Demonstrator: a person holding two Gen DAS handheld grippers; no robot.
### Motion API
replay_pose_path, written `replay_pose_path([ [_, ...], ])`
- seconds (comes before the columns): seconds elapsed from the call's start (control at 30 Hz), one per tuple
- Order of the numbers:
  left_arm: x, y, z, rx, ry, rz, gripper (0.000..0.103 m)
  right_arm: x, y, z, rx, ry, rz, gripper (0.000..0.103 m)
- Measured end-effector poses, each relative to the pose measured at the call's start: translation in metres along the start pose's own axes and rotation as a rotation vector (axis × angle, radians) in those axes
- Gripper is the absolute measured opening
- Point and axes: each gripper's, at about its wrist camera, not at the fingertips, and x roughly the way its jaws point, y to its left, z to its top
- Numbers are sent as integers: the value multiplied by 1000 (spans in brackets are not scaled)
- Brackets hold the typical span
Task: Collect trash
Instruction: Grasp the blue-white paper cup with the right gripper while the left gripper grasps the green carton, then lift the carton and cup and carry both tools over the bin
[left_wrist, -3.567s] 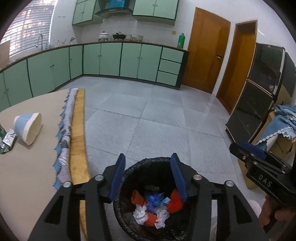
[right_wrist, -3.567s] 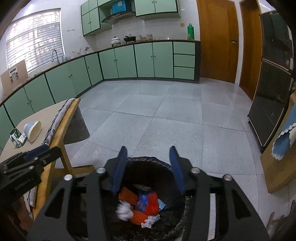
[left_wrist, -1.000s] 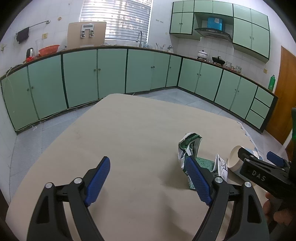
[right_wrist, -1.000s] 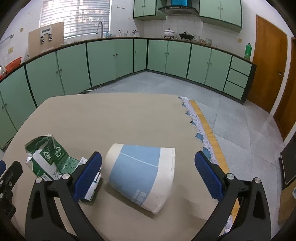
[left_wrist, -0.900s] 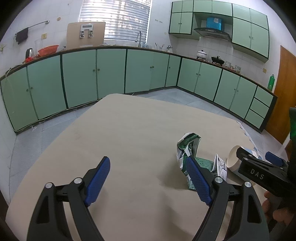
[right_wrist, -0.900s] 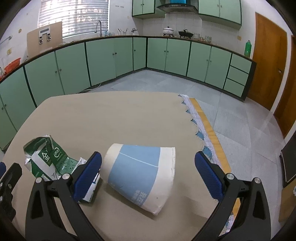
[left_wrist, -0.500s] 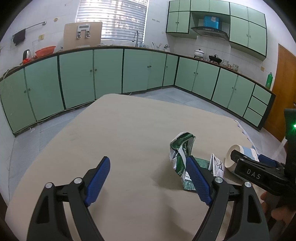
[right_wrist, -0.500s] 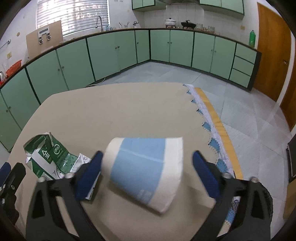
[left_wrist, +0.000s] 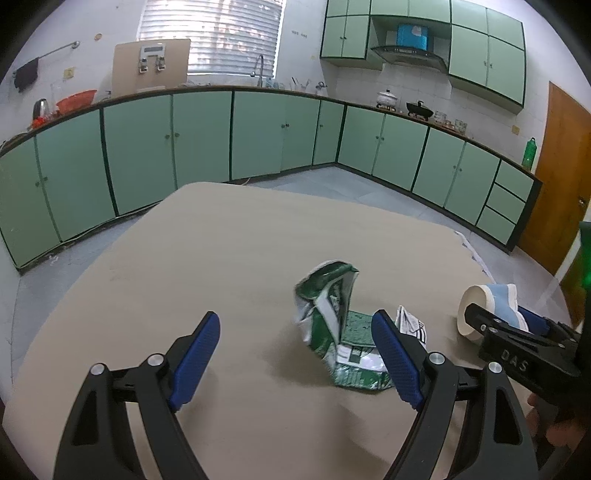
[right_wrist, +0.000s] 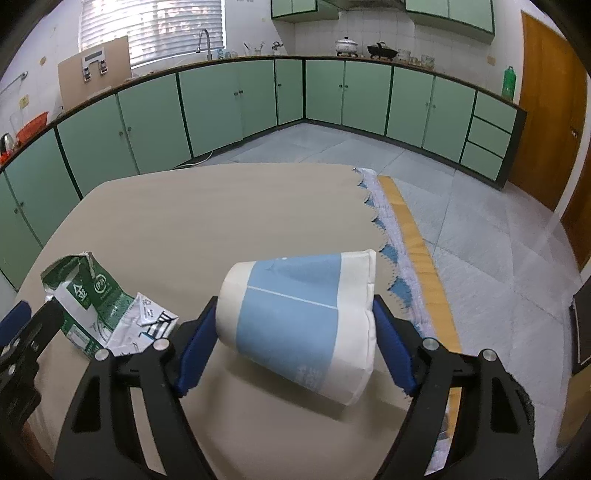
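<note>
Both pads of the right claw (right_wrist: 291, 332) are clamping the blue-and-white paper cup (right_wrist: 299, 325) sideways above the bench (right_wrist: 207, 221). The left claw (left_wrist: 295, 354) is hovering spread wide, the crumpled green carton (left_wrist: 332, 325) lying just inside its right finger.

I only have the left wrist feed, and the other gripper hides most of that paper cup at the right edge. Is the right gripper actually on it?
Observer: Yes. In the right wrist view the right gripper has both blue pads against the sides of the paper cup.
Operator: Is the cup upright?
Observer: No, it lies on its side, rim pointing right toward the table edge.
Operator: Does the green carton touch the cup?
Observer: No. The crumpled green carton lies apart from it, to its left.
Operator: And my left gripper?
Observer: The left gripper is open, the carton just inside its right pad.
</note>
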Motion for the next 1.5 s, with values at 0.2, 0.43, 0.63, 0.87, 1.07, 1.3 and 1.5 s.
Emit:
replay_pose_path([
  [0.2,17,-6,5,10,32,-5,83,0,-7,1,-17,-7,-7,76],
  [0.43,37,-10,11,13,100,-4,74,4,-11,2,-15,4,1,76],
  [0.63,47,-13,10,21,144,-23,34,4,-11,3,-26,-1,4,76],
  [0.87,39,-22,10,54,106,-20,12,-2,-13,0,-29,-16,19,76],
  [1.07,30,-24,9,42,74,-21,10,-10,-14,-1,-35,-25,26,76],
  [1.3,14,-27,8,36,51,-34,10,-25,-14,2,-47,-46,30,76],
  [1.5,-1,-30,7,48,33,-47,10,-44,-20,3,-46,-68,36,76],
])
